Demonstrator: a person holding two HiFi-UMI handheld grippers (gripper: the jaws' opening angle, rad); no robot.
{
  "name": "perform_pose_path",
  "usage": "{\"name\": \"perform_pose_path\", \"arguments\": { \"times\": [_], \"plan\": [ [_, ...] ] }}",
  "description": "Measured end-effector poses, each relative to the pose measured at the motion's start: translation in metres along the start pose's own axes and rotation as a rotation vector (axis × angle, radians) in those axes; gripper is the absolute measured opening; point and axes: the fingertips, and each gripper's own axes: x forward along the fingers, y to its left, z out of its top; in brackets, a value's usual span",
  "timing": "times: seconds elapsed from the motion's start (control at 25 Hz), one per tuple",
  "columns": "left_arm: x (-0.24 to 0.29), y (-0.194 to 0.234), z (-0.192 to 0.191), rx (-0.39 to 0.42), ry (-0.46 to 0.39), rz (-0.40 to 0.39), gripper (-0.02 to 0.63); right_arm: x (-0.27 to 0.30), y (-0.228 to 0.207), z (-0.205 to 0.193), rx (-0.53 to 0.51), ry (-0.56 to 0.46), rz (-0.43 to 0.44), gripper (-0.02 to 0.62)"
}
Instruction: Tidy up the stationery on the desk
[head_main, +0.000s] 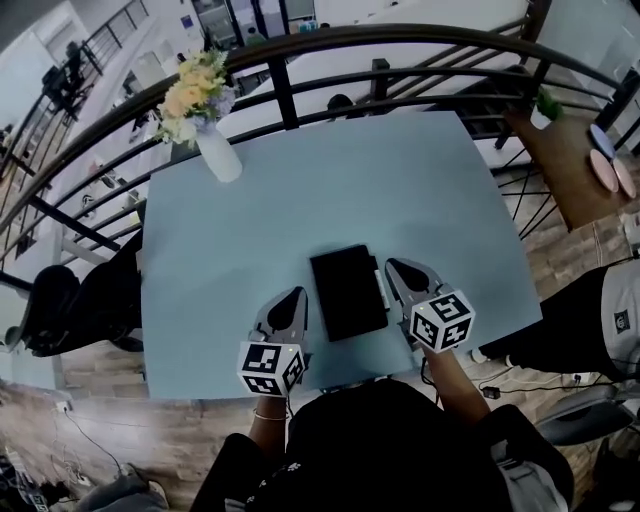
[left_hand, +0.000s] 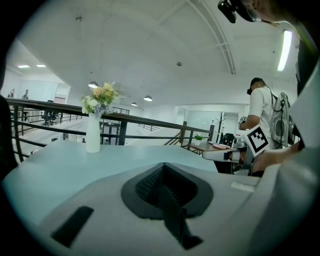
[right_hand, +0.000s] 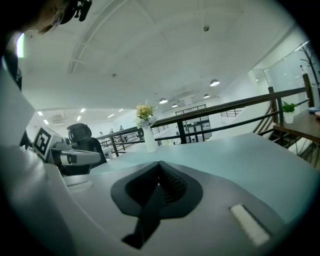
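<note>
black case lying between two closed grippers

the black case (head_main: 348, 292) is lying flat on the near part of the pale blue table (head_main: 250, 230). its long axis is running from near to far, with the far end leaning slightly to the left. the left gripper (head_main: 295, 297) is hanging just to the left of it, jaws pressing together on nothing. the right gripper (head_main: 398, 268) is hanging just to the right, jaws likewise closed and empty. both are pointing toward the far edge. a white vase (head_main: 218, 155) of flowers (head_main: 195, 92) is standing at the far left corner.
</note>
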Motion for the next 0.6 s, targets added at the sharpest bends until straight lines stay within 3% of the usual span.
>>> {"name": "perform_pose_path", "arguments": {
  "times": [0.6],
  "plan": [
    [0.000, -0.024, 0.027, 0.042, -0.039, -0.004, -0.008, -0.019, 0.039, 0.024, -0.058, -0.040, 0.139, 0.011]
  ]
}}
